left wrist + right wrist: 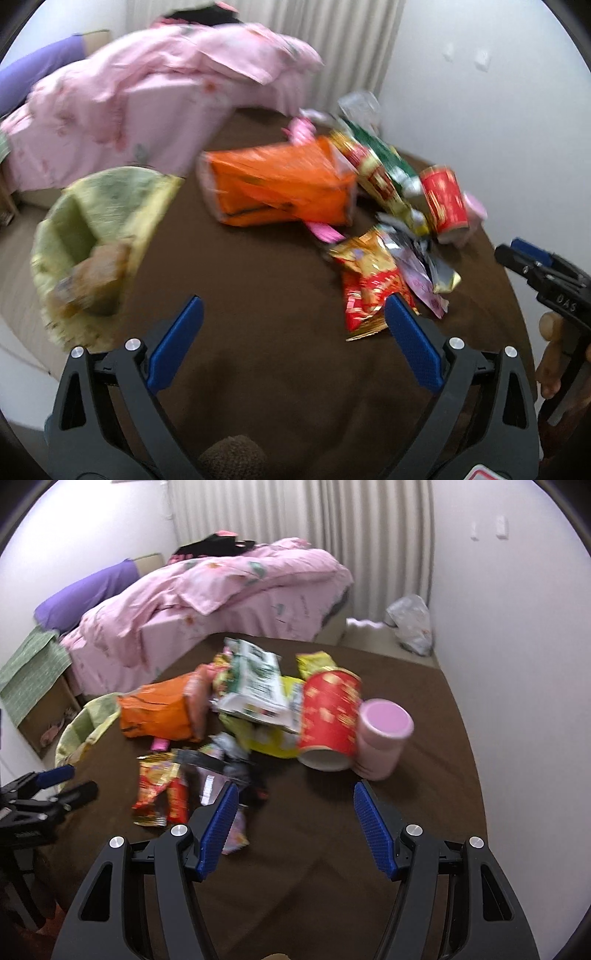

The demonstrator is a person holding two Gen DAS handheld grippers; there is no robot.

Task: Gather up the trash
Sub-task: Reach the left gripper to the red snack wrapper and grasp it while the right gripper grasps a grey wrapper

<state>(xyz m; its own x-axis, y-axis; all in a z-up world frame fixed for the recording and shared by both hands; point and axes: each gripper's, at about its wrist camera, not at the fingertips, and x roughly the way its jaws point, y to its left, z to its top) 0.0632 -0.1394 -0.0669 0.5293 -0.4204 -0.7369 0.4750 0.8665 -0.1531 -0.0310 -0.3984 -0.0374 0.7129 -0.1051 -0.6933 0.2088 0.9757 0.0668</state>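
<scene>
A pile of trash lies on a brown table (258,266): an orange snack bag (280,184) (159,712), a red paper cup on its side (443,199) (328,716), a pink tube (380,734), a green-white packet (255,683) and a red-gold wrapper (369,284) (159,786). A yellow-green bin (96,236) (85,720) stands at the table's left and holds some trash. My left gripper (293,314) is open and empty above the table, just left of the red-gold wrapper. My right gripper (293,801) is open and empty, in front of the red cup.
A bed with a pink duvet (221,590) and a purple pillow (88,594) stands behind the table. A curtain (314,524) and white walls lie beyond. A plastic bag (410,624) sits on the floor at the far right.
</scene>
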